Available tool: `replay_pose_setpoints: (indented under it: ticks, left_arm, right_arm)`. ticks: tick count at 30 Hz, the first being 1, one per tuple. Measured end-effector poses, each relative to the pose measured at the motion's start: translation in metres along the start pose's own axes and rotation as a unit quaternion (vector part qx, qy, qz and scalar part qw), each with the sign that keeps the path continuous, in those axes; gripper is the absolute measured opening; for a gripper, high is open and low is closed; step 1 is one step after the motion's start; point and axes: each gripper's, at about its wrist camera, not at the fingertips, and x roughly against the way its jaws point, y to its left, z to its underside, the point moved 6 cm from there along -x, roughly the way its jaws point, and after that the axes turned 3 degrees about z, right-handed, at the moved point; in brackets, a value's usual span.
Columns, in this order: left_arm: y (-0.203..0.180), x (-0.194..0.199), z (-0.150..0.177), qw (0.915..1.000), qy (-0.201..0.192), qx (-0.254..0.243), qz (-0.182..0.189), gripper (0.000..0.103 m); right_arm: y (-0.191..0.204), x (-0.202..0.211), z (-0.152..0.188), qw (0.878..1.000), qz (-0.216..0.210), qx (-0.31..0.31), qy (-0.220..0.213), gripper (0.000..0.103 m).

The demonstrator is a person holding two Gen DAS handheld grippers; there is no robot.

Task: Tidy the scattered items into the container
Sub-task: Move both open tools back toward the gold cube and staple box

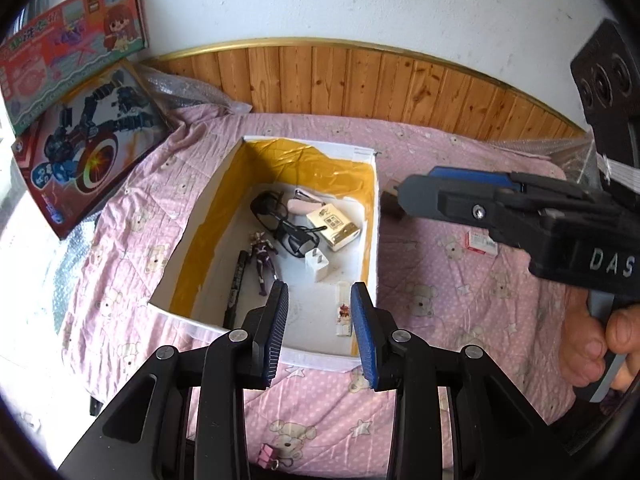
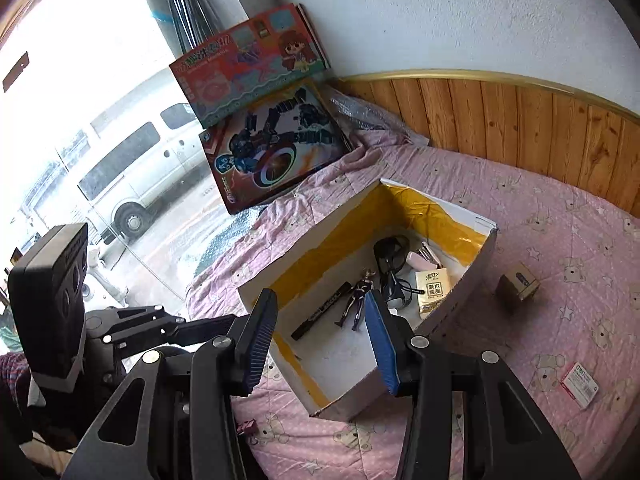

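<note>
Both tools spread, carrying nothing; right tool (image 2: 324, 336) hovering over white yellow-lined cardboard box (image 2: 472, 276); should be approaching small brown carton (image 2: 517, 285) right of box squarely.

Left gripper (image 1: 320, 320) and right gripper (image 2: 320, 336) both hover with jaws parted, holding nothing between the pads.

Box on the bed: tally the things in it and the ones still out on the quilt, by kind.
In the box:
Chargers: 2 (black, white)
Stapler: 1
Tissue pack: 1
Figurine: 1
Marker: 1
White stick: 1
On the quilt:
Carton: 1
Red packet: 1
Binder clip: 1
Total: 10
</note>
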Motion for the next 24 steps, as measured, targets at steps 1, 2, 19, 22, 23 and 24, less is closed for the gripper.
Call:
replay_pose_setpoints:
  ticks: [1,2,19,22,23,24]
  left_arm:
    - [-0.003,0.003,0.001,1.0000,-0.009,-0.003,0.002,0.036]
    - [-0.007,0.006,0.002,0.9998,-0.017,-0.007,0.002,0.037]
    - [-0.109,-0.045,0.007,0.9951,-0.004,-0.046,0.088,0.049]
    - [-0.127,-0.074,-0.013,0.9940,0.009,-0.052,0.095,0.050]
    - [-0.133,-0.085,-0.020,0.9936,0.015,-0.054,0.098,0.051]
    - [-0.137,-0.098,-0.028,0.9935,0.020,-0.057,0.096,0.051]
  right_arm:
    - [0.001,0.007,0.006,1.000,0.000,0.005,-0.012,0.047]
    - [0.002,0.015,0.011,1.000,0.000,0.007,-0.022,0.047]
    - [-0.125,0.059,0.100,0.991,0.069,-0.106,-0.043,0.047]
    - [-0.160,0.054,0.108,0.989,0.095,-0.111,-0.021,0.047]
    - [-0.171,0.051,0.110,0.988,0.103,-0.111,-0.011,0.047]
    - [-0.182,0.048,0.111,0.987,0.114,-0.109,-0.003,0.048]
